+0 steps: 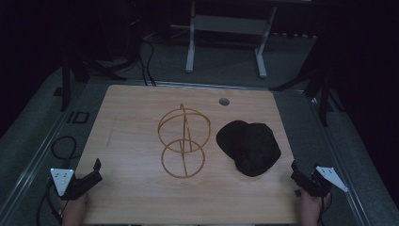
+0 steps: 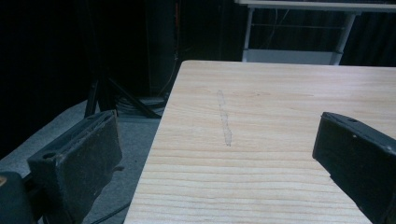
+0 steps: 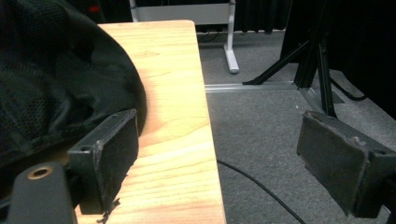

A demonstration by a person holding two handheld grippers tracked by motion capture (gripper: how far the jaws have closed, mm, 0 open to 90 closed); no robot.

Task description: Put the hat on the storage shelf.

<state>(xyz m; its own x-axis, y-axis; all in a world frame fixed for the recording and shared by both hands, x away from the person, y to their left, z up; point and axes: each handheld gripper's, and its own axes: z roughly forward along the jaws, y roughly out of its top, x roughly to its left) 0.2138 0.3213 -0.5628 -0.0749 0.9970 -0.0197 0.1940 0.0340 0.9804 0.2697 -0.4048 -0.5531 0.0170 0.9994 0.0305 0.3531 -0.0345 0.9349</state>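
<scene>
— Grippers first: how do they stand?
— Left hand-held gripper [image 1: 96,170] sits at the desk [image 1: 131,141] corner, jaws spread, nothing between them. Right hand-held gripper [image 1: 295,170] is spread too, empty.
— And the things?
— Black cap [image 1: 249,147] lies just ahead-left of the right hand-held gripper, apart from it; wire stand [image 1: 183,141] stands beyond the cap.

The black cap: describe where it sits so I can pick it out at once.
On the wooden table, look right of centre, just right of the gold wire stand. The black cap lies there, nearer the right gripper. It is a dark, soft fabric heap, unlike the open wire hoops.
</scene>
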